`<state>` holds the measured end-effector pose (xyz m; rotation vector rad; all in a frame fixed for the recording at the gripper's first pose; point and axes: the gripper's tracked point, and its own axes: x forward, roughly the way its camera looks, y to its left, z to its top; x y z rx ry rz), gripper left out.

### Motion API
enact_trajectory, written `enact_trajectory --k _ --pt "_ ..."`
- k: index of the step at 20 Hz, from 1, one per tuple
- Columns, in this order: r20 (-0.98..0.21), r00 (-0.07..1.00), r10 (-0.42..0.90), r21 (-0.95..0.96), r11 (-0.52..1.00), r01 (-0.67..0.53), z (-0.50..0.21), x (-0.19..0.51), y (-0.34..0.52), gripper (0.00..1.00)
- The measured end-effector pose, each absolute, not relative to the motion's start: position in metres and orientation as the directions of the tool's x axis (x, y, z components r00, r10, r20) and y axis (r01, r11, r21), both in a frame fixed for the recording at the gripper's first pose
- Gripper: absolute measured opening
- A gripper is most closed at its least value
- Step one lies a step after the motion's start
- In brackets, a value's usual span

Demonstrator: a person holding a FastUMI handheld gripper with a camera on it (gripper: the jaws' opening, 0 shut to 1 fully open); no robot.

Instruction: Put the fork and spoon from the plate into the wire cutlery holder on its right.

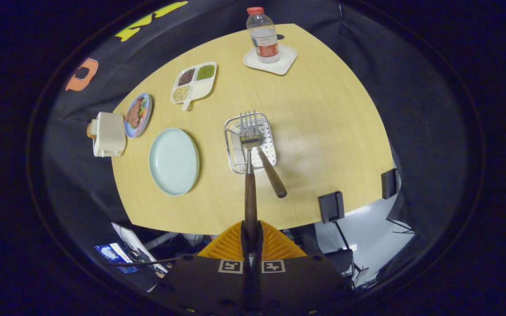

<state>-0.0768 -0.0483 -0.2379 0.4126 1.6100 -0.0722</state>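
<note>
Toaster [108, 134], pale and boxy, sits at the far left edge of the wooden table [323, 114], partly overhanging it. Just beside it toward the middle lies a small blue-rimmed plate [138, 115] with food on it. Further along the back is a white divided dish [194, 82] with three kinds of beans or grains in its compartments and one compartment bare, a short handle pointing toward the front. Nearer the front edge, the pale green plate [174, 161] lies flat with nothing on it.

To the right of that plate, near the table's middle, stands the wire cutlery holder [250, 142]. The spoon [270, 173] already leans in it, bowl end down inside the basket and dark wooden handle slanting out over the front-right rim. The fork [250, 175] is held above the holder, tines pointing away over the basket's far side, its dark handle running straight back to the gripper [251, 237]. Both fingers are closed on the end of that handle, pinching it between them.

At the back right corner a clear water bottle [263, 35] with a red cap stands upright on a white coaster [286, 63]. Two dark clamps [331, 206] grip the front right edge of the table.
</note>
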Motion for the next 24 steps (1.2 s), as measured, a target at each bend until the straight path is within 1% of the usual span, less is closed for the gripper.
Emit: enact_trajectory --k 6,11,12,13,14,15,16,17,18,19,22,23,24 --pt "-0.968 -0.072 0.242 0.210 0.930 0.303 -0.246 -0.077 -0.043 0.01" --pt "-0.960 -0.105 0.258 0.212 0.921 0.326 -0.251 -0.078 -0.038 0.01" --pt "-0.960 -0.105 0.261 0.214 0.920 0.329 -0.251 -0.078 -0.038 0.03" --pt "-0.960 -0.102 0.261 0.215 0.920 0.328 -0.250 -0.077 -0.038 0.02" --pt "-0.959 -0.102 0.263 0.217 0.919 0.330 -0.251 -0.076 -0.037 0.06" --pt "-0.958 -0.100 0.270 0.224 0.916 0.333 -0.251 -0.075 -0.035 0.06" --pt "-0.956 -0.096 0.277 0.231 0.912 0.338 -0.251 -0.072 -0.033 0.09" --pt "-0.956 -0.094 0.279 0.232 0.911 0.341 -0.253 -0.071 -0.031 0.09" --pt "-0.953 -0.087 0.289 0.243 0.907 0.345 -0.252 -0.069 -0.028 0.14" --pt "-0.952 -0.078 0.297 0.254 0.904 0.343 -0.249 -0.068 -0.025 0.21" --pt "-0.954 -0.027 0.300 0.276 0.908 0.316 -0.244 -0.061 -0.021 0.76" --pt "-0.956 -0.003 0.294 0.279 0.911 0.303 -0.240 -0.057 -0.021 0.82" --pt "-0.958 0.024 0.284 0.279 0.917 0.286 -0.236 -0.053 -0.021 0.91"
